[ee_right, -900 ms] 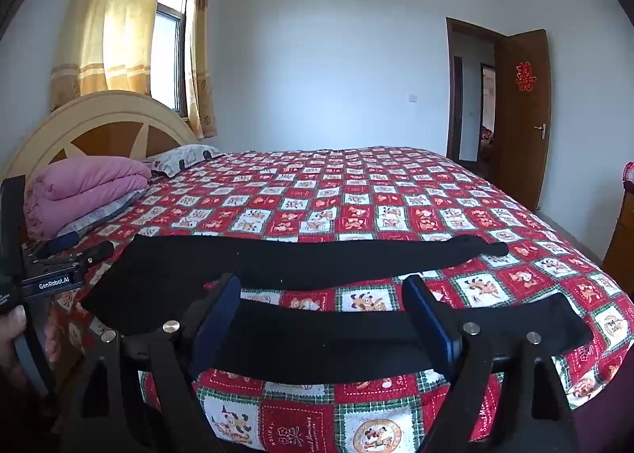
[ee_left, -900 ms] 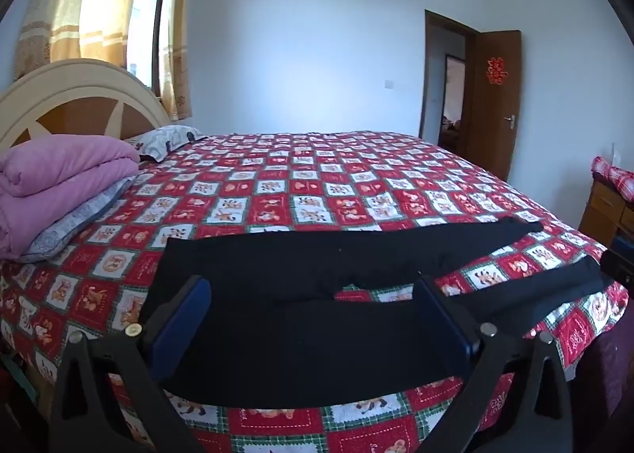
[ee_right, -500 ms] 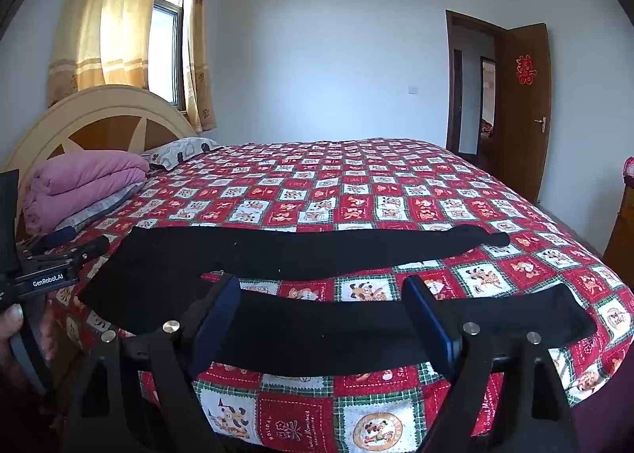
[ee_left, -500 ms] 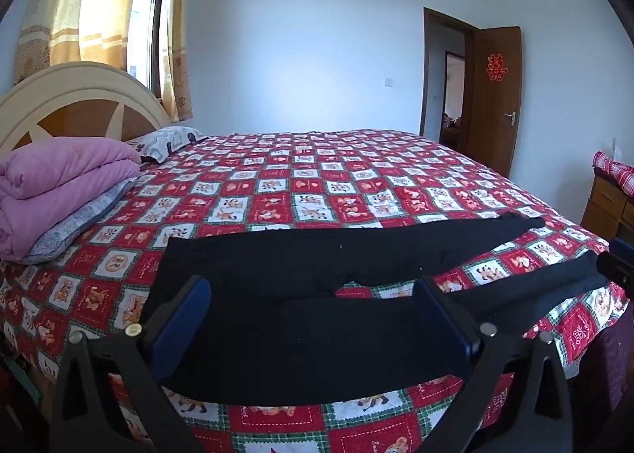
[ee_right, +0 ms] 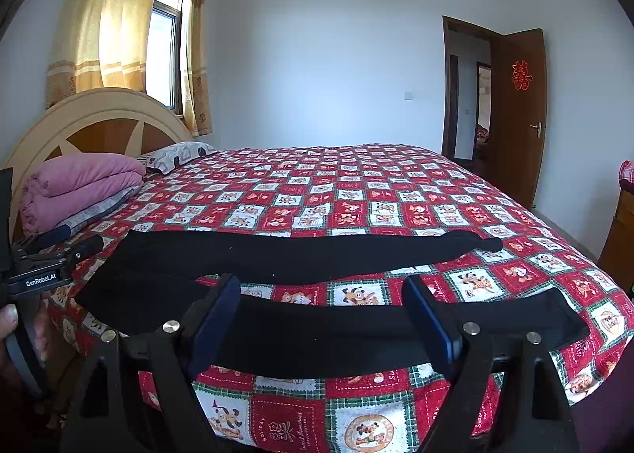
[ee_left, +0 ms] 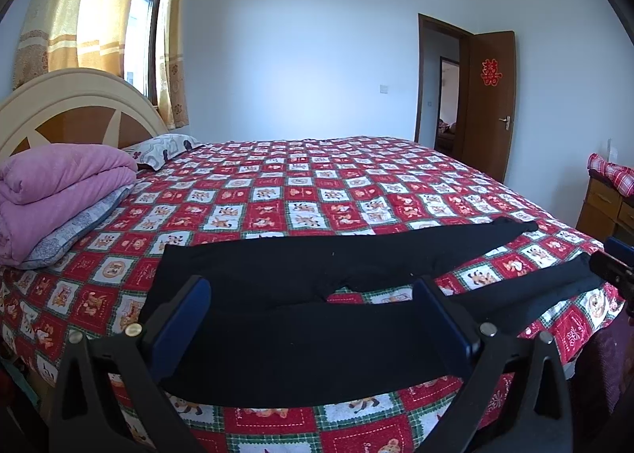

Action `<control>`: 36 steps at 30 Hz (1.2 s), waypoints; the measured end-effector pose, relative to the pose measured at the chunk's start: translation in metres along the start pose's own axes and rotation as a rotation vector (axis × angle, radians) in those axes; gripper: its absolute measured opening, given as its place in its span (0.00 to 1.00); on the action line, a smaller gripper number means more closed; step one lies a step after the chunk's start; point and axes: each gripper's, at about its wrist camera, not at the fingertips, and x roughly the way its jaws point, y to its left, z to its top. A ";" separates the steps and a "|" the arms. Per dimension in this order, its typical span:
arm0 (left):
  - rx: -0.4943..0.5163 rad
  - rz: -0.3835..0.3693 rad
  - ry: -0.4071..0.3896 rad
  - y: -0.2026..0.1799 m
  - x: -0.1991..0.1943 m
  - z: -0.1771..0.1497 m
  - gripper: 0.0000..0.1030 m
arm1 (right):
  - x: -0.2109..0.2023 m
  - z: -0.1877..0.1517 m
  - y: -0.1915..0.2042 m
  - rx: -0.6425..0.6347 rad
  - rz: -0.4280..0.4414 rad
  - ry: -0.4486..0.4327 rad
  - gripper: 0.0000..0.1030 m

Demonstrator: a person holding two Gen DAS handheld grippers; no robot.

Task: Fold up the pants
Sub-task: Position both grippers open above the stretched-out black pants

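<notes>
On the bed, near its front edge: black pants spread flat across the red checkered cover, waist toward the headboard side, both legs stretched to the right and parted, not yet folded. Above the waist part, left claw wide open, gripping nothing. Over the nearer leg, right claw also wide open, empty. Beside the headboard, folded pink blanket.

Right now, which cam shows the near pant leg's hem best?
Right wrist: the near leg's hem lies fully in frame, unblocked, on the quilt. Left wrist shows that hem far right, partly behind the other tool.
</notes>
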 end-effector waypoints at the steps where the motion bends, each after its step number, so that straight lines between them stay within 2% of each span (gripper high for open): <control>1: 0.003 -0.002 -0.001 -0.002 0.000 0.000 1.00 | 0.001 0.000 0.000 -0.002 -0.002 0.002 0.82; 8: 0.000 -0.013 -0.016 -0.004 -0.005 0.001 1.00 | 0.003 -0.004 -0.001 -0.034 -0.032 0.007 0.82; 12: 0.006 -0.002 -0.036 -0.006 -0.010 0.002 1.00 | 0.018 -0.012 -0.016 0.038 -0.027 0.058 0.82; 16: 0.024 0.007 -0.048 -0.010 -0.011 0.001 1.00 | 0.025 -0.019 -0.019 0.041 -0.030 0.078 0.82; 21: 0.029 0.009 -0.030 -0.010 -0.005 -0.003 1.00 | 0.030 -0.023 -0.024 0.063 -0.022 0.099 0.82; 28: 0.021 0.000 0.001 -0.009 0.001 -0.008 1.00 | 0.025 -0.019 -0.026 0.066 -0.031 0.079 0.82; 36: 0.027 -0.007 -0.002 -0.014 0.001 -0.009 1.00 | 0.027 -0.019 -0.027 0.070 -0.028 0.088 0.82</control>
